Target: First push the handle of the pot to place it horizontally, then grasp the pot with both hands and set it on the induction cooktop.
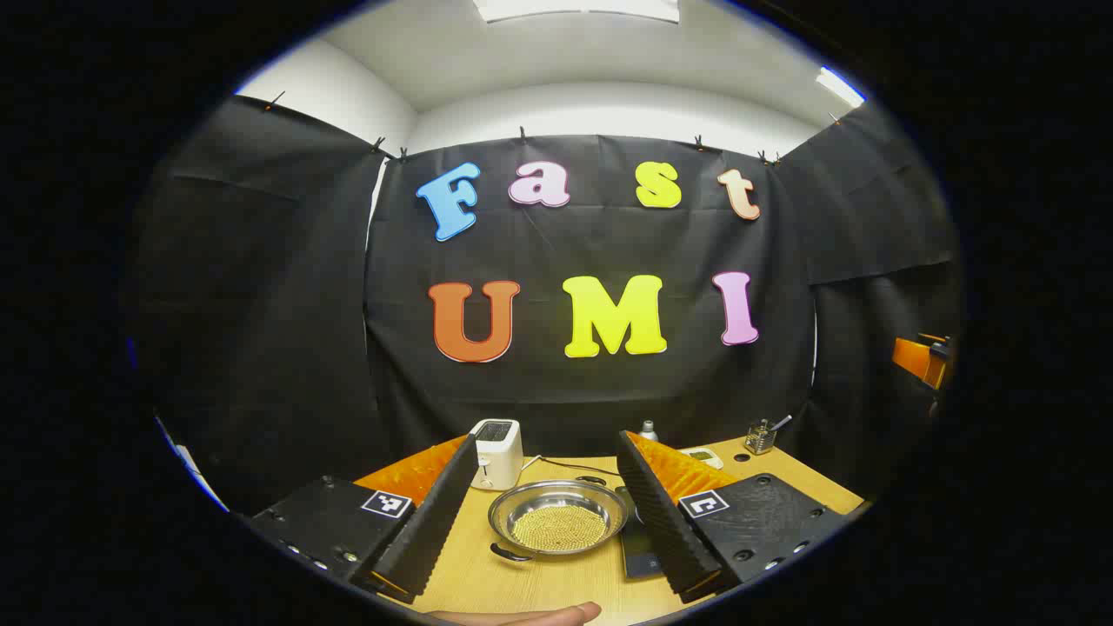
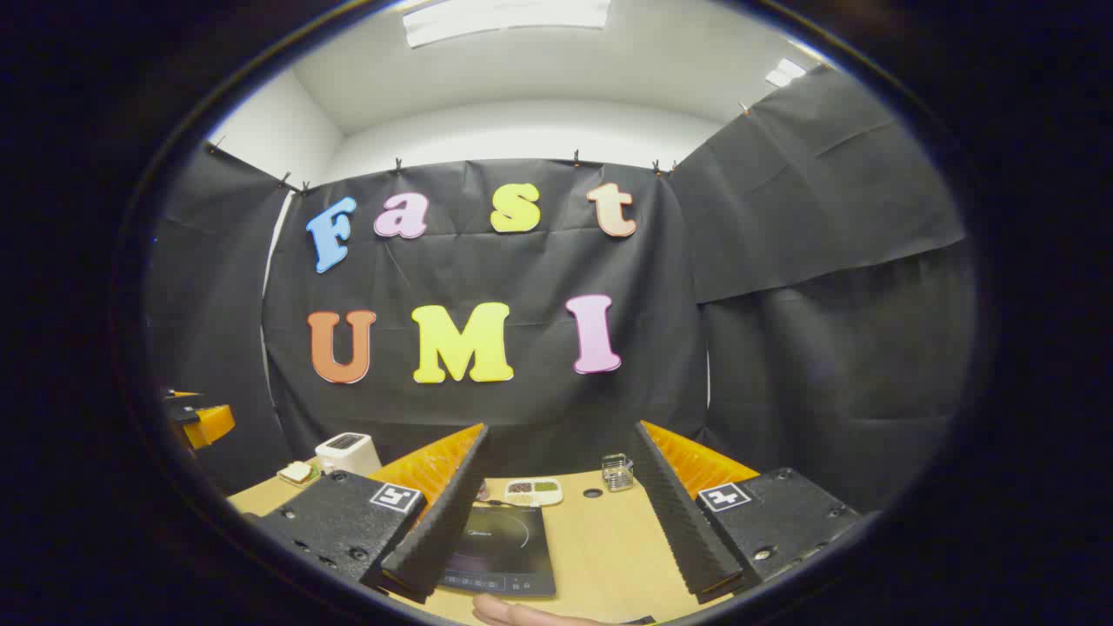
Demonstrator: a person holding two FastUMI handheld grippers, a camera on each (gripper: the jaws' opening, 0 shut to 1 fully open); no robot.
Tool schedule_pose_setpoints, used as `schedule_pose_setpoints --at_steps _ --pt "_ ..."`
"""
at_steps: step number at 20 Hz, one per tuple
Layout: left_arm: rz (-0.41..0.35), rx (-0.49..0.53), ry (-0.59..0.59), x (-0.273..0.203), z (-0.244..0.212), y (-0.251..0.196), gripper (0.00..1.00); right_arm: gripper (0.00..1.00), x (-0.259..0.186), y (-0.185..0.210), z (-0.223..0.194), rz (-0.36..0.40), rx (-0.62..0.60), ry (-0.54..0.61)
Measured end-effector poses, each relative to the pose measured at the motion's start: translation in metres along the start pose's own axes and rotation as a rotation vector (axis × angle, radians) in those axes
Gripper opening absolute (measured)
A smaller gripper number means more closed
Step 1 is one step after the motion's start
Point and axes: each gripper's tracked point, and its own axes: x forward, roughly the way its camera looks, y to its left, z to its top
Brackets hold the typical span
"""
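A shallow steel pot (image 1: 556, 522) sits on the wooden table (image 1: 522, 582), with a small loop handle (image 1: 509, 552) at its near-left rim. It appears between the fingers of my left gripper (image 1: 548, 443), which is open and holds nothing. Just right of the pot lies the black induction cooktop (image 1: 639, 556), partly hidden by that gripper's right finger. The cooktop (image 2: 504, 548) also lies flat ahead of my right gripper (image 2: 561, 428), which is open and has nothing in it. Its left finger covers the cooktop's left edge.
A white toaster (image 1: 497, 452) with its cable stands behind the pot, with a bottle (image 1: 648, 429) and a utensil holder (image 1: 761, 435) farther right. A small food tray (image 2: 533, 492) and a wire holder (image 2: 616, 472) sit behind the cooktop. A hand (image 1: 522, 616) shows at the near table edge.
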Motion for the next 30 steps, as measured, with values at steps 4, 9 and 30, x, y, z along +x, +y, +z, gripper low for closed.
schedule_pose_setpoints --at_steps 4,9,30 --pt "-0.004 0.015 0.001 0.002 -0.003 -0.003 0.96 0.99 0.002 -0.003 -0.003 0.001 0.003 0.008" --pt "-0.006 0.018 -0.004 0.002 -0.005 -0.003 0.95 0.99 0.003 -0.007 -0.003 -0.003 0.001 0.002" --pt "-0.079 0.023 0.347 0.065 -0.131 -0.008 0.26 0.99 0.021 -0.001 -0.028 0.018 -0.017 0.045"
